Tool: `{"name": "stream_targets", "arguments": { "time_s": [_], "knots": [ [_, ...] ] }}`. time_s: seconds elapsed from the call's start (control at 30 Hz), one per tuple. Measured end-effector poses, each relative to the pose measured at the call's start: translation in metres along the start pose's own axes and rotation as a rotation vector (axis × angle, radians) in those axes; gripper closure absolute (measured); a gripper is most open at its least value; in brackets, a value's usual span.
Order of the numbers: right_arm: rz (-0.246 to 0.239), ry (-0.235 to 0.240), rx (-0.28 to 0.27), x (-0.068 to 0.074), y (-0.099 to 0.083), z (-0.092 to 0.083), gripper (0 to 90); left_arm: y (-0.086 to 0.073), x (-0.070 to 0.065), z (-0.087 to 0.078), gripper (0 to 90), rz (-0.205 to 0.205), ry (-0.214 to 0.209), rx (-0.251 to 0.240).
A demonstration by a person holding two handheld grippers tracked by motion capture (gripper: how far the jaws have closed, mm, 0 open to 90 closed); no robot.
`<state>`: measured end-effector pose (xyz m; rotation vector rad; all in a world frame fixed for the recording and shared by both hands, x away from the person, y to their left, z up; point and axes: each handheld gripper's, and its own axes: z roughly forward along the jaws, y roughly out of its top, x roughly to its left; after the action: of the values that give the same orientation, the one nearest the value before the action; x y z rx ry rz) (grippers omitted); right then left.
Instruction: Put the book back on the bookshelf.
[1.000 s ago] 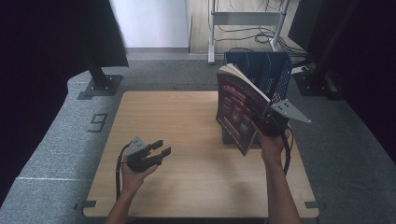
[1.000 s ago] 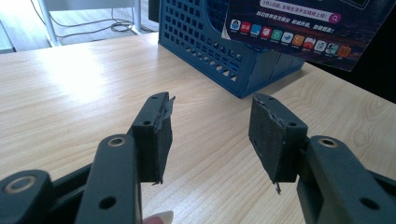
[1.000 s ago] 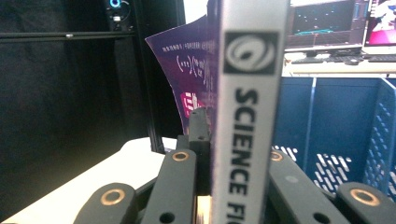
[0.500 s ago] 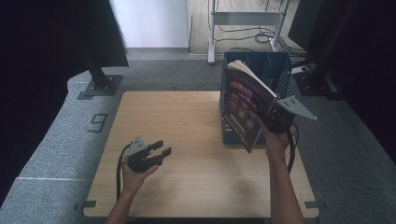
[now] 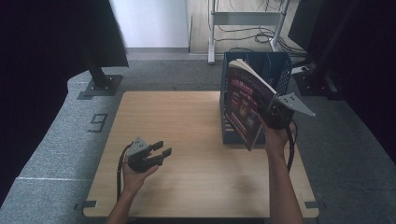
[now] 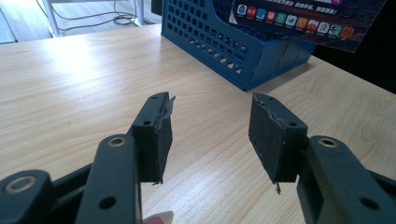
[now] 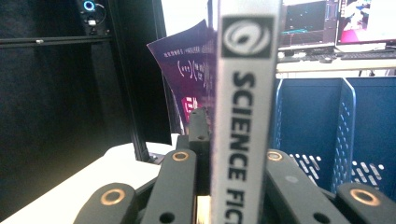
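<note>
The left gripper [image 5: 161,152] rests low in the left hand [image 5: 135,170], jaws parted with nothing between them. The right gripper [image 5: 266,116] is raised in the right hand [image 5: 275,135], jaws clamped, forearm extended forward.

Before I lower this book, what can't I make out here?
- Crate floor: high view, the book hides it.
- Spine title's end: right gripper view, cut off by the bottom edge.
- Cover's small print: high view, too small.
- Right gripper pads: book covers them.

Glossy paper cover on the book [image 5: 243,105]; perforated blue plastic crate [image 5: 275,65]; matt pale wood-grain table [image 5: 187,116]; matt black jaws with rough, frayed pads [image 6: 275,135].
</note>
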<state>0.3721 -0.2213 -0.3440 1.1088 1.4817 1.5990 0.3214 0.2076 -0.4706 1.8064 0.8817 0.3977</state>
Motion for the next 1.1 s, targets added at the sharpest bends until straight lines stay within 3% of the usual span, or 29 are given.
{"name": "stream_targets", "arguments": {
  "time_s": [0.4, 0.7, 1.1],
  "knots": [
    [-0.001, -0.042, 0.013, -0.005, 0.002, 0.017, 82.0, 0.001, 0.001, -0.002, 48.9, -0.005, 0.000, -0.009],
    [-0.028, -0.074, 0.012, -0.009, 0.010, 0.042, 82.0, 0.001, 0.000, -0.002, 49.0, -0.005, -0.009, -0.008],
    [-0.012, -0.118, 0.025, -0.016, 0.004, 0.067, 81.9, 0.002, 0.001, -0.004, 49.0, -0.008, -0.007, -0.021]
  ]
}}
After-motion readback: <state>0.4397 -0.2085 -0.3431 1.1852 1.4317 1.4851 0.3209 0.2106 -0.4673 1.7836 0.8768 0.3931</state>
